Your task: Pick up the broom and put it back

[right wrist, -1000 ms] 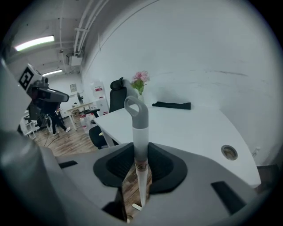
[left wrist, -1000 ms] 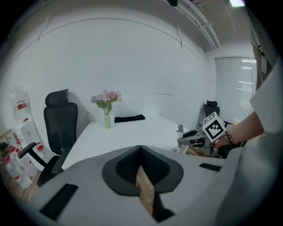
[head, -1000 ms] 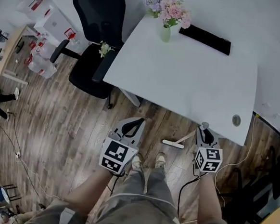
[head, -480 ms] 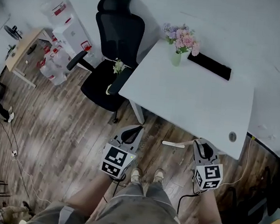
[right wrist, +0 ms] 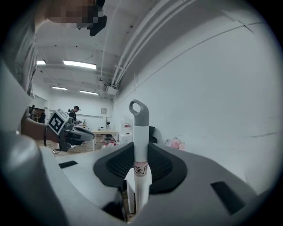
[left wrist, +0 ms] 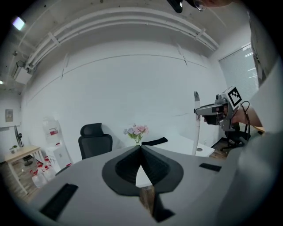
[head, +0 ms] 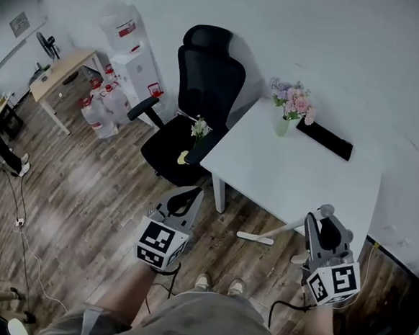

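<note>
Between jaws — white, grey-tipped broom point(right wrist: 140, 150)

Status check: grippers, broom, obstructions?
Left gripper shut, empty. Right gripper shut on broom, near handle top. White desk close beside broom.

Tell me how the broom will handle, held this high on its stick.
The broom is probably stiff: its handle runs straight from the right tongs to the head. Gripped just under the grey loop, the long lower part may swing. The smooth white handle could twist in the grip.
</note>
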`<move>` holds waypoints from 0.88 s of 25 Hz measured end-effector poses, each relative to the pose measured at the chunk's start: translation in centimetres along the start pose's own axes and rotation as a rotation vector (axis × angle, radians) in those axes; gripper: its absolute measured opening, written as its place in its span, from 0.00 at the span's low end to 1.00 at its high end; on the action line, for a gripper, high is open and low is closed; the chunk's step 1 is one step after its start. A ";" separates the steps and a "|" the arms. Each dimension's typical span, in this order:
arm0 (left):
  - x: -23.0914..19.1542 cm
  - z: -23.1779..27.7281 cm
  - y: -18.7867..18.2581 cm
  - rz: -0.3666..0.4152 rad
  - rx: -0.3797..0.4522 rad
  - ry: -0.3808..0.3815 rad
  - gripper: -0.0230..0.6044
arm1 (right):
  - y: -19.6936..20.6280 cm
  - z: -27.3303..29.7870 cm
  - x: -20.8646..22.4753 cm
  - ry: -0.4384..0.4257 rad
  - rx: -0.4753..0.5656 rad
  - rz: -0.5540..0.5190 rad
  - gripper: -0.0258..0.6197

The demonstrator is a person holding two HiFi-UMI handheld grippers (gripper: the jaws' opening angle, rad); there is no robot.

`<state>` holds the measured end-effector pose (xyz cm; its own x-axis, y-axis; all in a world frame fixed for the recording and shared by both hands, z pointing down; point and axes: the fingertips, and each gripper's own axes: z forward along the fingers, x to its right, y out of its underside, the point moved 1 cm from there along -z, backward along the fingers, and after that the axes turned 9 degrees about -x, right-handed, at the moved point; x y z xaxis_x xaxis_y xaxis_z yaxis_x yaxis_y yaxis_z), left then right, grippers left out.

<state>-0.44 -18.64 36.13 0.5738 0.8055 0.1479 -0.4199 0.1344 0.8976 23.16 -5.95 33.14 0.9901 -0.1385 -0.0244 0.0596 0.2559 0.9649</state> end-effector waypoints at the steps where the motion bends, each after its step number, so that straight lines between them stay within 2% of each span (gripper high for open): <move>1: -0.4 -0.9 -0.1 0.013 0.006 -0.016 0.06 | -0.8 -0.2 -0.8 -0.019 0.004 -0.008 0.21; 4: -1.1 -2.6 0.7 0.042 -0.006 -0.062 0.06 | -1.8 -0.4 -3.0 -0.065 -0.003 -0.032 0.21; 6: -1.5 -3.1 1.5 0.031 -0.014 -0.076 0.06 | -1.9 -0.2 -4.0 -0.086 -0.012 -0.040 0.21; 11: -2.1 -4.0 1.8 0.008 -0.011 -0.093 0.06 | -1.8 0.6 -5.8 -0.121 -0.039 -0.034 0.21; 22: -2.5 -3.8 2.2 0.035 -0.012 -0.116 0.06 | -1.6 4.6 -8.8 -0.185 -0.071 -0.015 0.21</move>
<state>-5.51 -18.17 36.16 0.6363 0.7374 0.2265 -0.4491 0.1153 0.8860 13.77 -9.51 32.96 0.9490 -0.3148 0.0157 0.0899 0.3183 0.9437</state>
